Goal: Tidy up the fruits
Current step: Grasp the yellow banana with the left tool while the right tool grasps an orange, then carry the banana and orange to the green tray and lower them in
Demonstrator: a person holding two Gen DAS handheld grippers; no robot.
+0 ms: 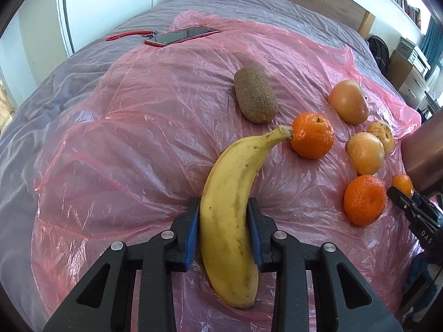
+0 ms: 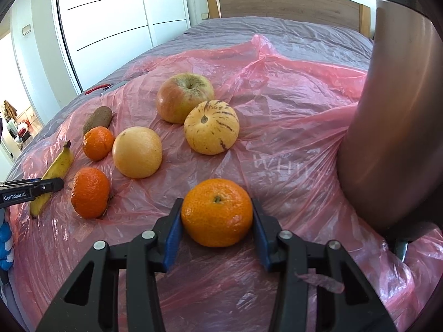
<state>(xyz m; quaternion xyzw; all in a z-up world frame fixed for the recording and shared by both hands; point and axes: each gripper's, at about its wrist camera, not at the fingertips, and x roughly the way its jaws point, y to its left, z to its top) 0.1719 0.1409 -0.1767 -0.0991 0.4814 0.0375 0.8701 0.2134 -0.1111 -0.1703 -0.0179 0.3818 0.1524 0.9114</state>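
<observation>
Crowding fruit (image 2: 137, 152) (open sheet (image 1: 124, 138) leftward).

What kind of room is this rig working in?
Most likely a bedroom: the fruit lies on a pink plastic sheet spread over a made bed with a wooden headboard, and white wardrobe doors stand alongside.

Glossy crinkled plastic sheet (image 1: 138, 138) over matt cloth bedcover (image 1: 41, 105); fuzzy kiwi (image 1: 255, 95).

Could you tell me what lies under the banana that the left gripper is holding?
The banana rests on crinkled pink plastic sheet, spread over a grey bedcover. The patch directly beneath the fruit is covered, so anything there cannot be seen.
</observation>
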